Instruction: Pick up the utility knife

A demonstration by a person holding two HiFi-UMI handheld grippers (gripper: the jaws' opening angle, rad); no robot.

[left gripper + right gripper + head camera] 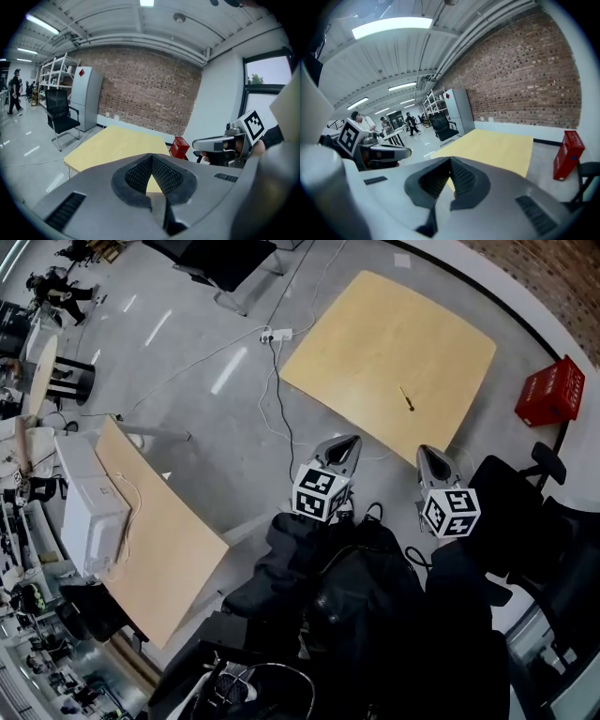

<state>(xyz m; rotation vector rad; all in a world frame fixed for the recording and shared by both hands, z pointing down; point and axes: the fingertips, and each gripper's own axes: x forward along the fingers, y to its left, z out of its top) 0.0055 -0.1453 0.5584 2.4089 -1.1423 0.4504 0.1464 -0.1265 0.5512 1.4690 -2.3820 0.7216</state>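
The utility knife (407,398), a thin dark and yellowish stick, lies on the light wooden table (375,334) close to its near right edge. Both grippers hover off the table's near edge, over the grey floor, pointing at it. My left gripper (349,442) is left of the knife, and its ribbed pads (140,173) meet at the tip with nothing between them. My right gripper (427,453) is just below the knife, shut and empty. The knife does not show in either gripper view; only the tabletop (117,145) (497,147) appears beyond the jaws.
A red crate (550,393) stands on the floor right of the table. Cables and a power strip (277,335) lie left of it. A second wooden table (159,540) with a white box (92,512) is at left. Black office chairs (553,540) crowd the right.
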